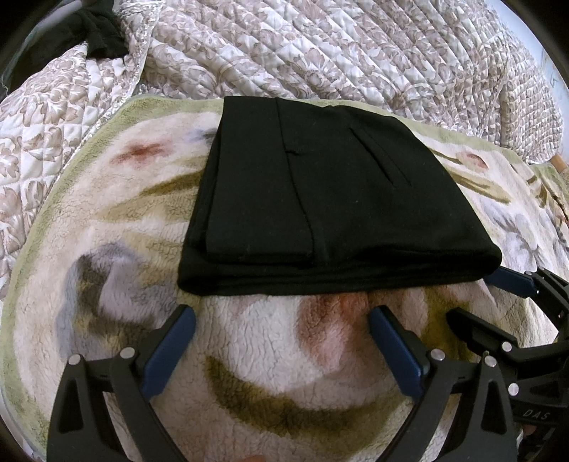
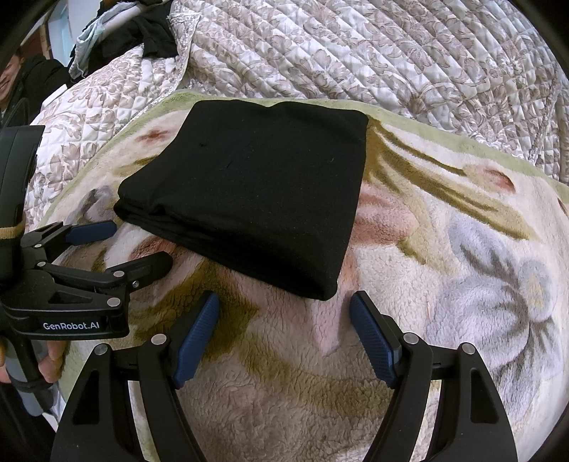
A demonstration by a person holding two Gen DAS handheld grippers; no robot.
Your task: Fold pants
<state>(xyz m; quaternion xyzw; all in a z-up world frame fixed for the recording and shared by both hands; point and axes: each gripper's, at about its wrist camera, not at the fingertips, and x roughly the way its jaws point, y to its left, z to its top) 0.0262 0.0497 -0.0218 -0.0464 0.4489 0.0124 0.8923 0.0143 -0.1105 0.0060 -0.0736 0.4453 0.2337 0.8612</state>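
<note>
While the black pants (image 1: pixel 320 199) lie folded into a compact rectangle on the fleece blanket (image 1: pixel 270 359), we hold both tools just short of their near edge. Starting at the left, our left gripper (image 1: pixel 282 320) has its blue pads spread wide, with only fleece between them; nothing is pinched, and the fold's lower edge sits just beyond the tips. In the middle, the bundle shows stacked layers along its near side, a seam and a pocket slit on top, and its sides look fairly even. Moving right, our right gripper (image 2: pixel 284 305) is likewise spread, empty, with the near corner of the pants just ahead of the gap and not touched by either pad. Behind the blanket, a quilted bedspread (image 2: pixel 391 60) covers the bed, with some dark clothing (image 2: pixel 156 32) heaped at the far left corner. We judge the folding essentially done: the garment is reduced to a neat stack. What may remain is, at most, squaring an edge or setting it aside.
</note>
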